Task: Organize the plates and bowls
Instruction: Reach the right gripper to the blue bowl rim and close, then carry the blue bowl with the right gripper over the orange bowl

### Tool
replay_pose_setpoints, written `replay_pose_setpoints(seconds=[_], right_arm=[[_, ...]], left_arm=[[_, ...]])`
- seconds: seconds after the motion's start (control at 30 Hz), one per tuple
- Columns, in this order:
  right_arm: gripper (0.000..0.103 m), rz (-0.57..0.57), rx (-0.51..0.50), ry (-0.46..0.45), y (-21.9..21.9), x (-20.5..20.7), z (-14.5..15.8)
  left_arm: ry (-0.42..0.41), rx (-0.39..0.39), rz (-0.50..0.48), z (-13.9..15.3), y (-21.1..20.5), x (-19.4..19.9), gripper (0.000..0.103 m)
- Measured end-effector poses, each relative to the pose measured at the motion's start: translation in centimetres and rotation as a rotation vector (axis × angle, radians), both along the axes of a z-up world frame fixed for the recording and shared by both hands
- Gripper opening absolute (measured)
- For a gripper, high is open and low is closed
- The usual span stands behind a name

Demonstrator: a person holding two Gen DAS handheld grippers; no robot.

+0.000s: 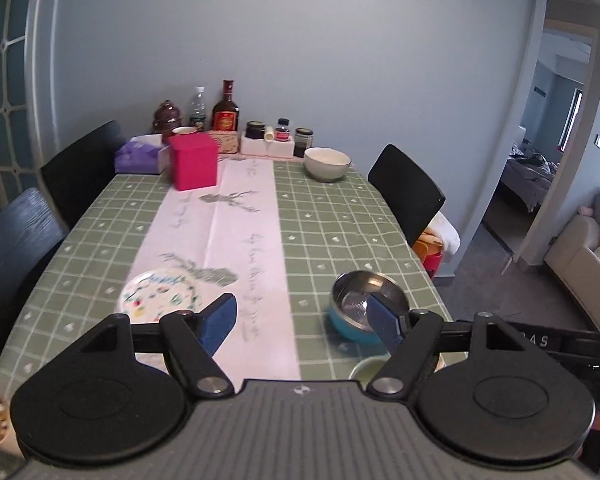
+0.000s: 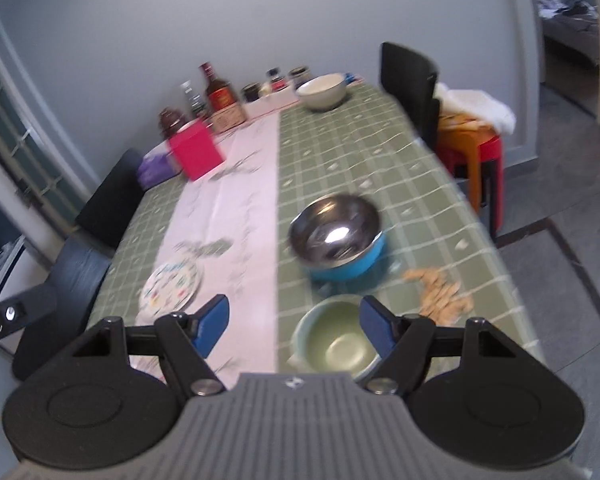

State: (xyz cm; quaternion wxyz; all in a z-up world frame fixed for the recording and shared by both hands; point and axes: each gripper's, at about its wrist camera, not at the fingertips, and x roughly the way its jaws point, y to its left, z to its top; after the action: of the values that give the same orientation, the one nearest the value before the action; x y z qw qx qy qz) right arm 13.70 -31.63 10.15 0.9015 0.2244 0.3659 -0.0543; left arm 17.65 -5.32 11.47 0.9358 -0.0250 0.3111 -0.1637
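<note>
Above the green table (image 2: 420, 184), with both grippers (image 1: 302, 322) (image 2: 294, 326) spread and empty, better to drop squarely over the green bowl (image 2: 336, 340) before clamping its rim.

Two handheld grippers, black and grey.
Left gripper (image 1: 302, 322) and right gripper (image 2: 294, 326): blue textured pads, black linkage arms, silver pivot screws, round black discs, ribbed grey body.

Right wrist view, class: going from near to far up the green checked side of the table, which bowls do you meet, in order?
Pale green bowl → steel bowl with the blue outside → white bowl at the far end, in front of the jars.
</note>
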Motion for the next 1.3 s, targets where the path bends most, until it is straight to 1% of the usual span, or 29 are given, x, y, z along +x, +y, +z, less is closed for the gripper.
replay_pose_setpoints(seconds=[0.13,0.23,0.3,0.37,0.4,0.5,0.57,0.67,0.77,0.87,0.9,0.97,1.0,1.03,1.07,1.13,1.17,1.2,1.23,1.27,1.3], right_arm=[[0.071,-0.084,0.001,0.023,-3.7,3.9,-2.2],[0.070,-0.107,0.020,0.037,-5.7,6.6,-4.6],[0.065,-0.107,0.007,0.051,-6.4,8.4,-6.3],[0.055,-0.090,0.003,0.075,-6.9,9.9,-7.9],[0.055,-0.083,0.012,0.086,-7.1,10.4,-8.6],[0.054,-0.091,0.058,0.127,-7.9,11.5,-10.5],[0.054,-0.099,0.062,0.145,-8.2,12.0,-11.3],[0.054,-0.108,0.065,0.154,-8.4,12.9,-12.1],[0.054,-0.108,0.089,0.142,-8.3,13.9,-12.3],[0.054,-0.094,0.043,0.164,-7.5,15.1,-12.7],[0.052,-0.093,0.031,0.170,-7.3,15.4,-13.1],[0.040,-0.090,0.035,0.176,-7.1,15.8,-13.9],[0.037,-0.077,0.039,0.188,-7.1,16.1,-14.3],[0.030,-0.070,0.044,0.199,-7.1,16.4,-14.7],[0.025,-0.067,0.054,0.206,-7.2,16.5,-15.0],[0.022,-0.057,0.074,0.202,-7.2,16.6,-15.4],[0.018,-0.052,0.076,0.195,-7.2,16.6,-15.4],[0.016,-0.045,0.075,0.189,-7.0,16.6,-15.3],[0.014,-0.040,0.063,0.190,-6.8,16.6,-15.2],[0.014,-0.032,0.049,0.186,-6.6,16.6,-15.0],[0.014,-0.024,0.036,0.180,-6.3,16.6,-14.8]], left_arm=[[0.039,-0.004,0.049,-3.5,-4.1,3.9,0.087],[0.073,-0.017,0.065,-6.7,-6.0,6.3,0.086],[0.114,-0.029,0.077,-8.8,-6.9,7.8,0.085],[0.154,-0.037,0.089,-10.6,-7.6,9.1,0.084],[0.168,-0.039,0.088,-11.3,-7.8,9.6,0.084],[0.180,-0.043,0.113,-12.9,-8.6,10.7,0.084],[0.208,-0.046,0.138,-13.8,-9.2,11.7,0.084],[0.247,-0.050,0.140,-15.1,-9.8,12.9,0.084],[0.258,-0.010,0.133,-16.0,-10.8,13.8,0.084],[0.270,0.016,0.153,-16.8,-11.4,14.6,0.084],[0.277,0.023,0.159,-17.0,-11.5,14.8,0.081],[0.288,0.050,0.169,-17.4,-11.9,15.1,0.078],[0.290,0.057,0.174,-17.6,-12.0,15.2,0.078],[0.295,0.063,0.175,-17.7,-12.2,15.4,0.073],[0.304,0.070,0.169,-17.9,-12.3,15.5,0.068],[0.310,0.060,0.151,-18.2,-12.4,15.6,0.057],[0.313,0.056,0.149,-18.2,-12.5,15.6,0.054],[0.319,0.051,0.143,-18.2,-12.6,15.6,0.043],[0.325,0.036,0.133,-18.2,-12.7,15.7,0.024],[0.339,0.036,0.115,-18.2,-13.1,15.8,0.016],[0.340,0.069,0.114,-18.2,-13.5,15.8,0.014]])
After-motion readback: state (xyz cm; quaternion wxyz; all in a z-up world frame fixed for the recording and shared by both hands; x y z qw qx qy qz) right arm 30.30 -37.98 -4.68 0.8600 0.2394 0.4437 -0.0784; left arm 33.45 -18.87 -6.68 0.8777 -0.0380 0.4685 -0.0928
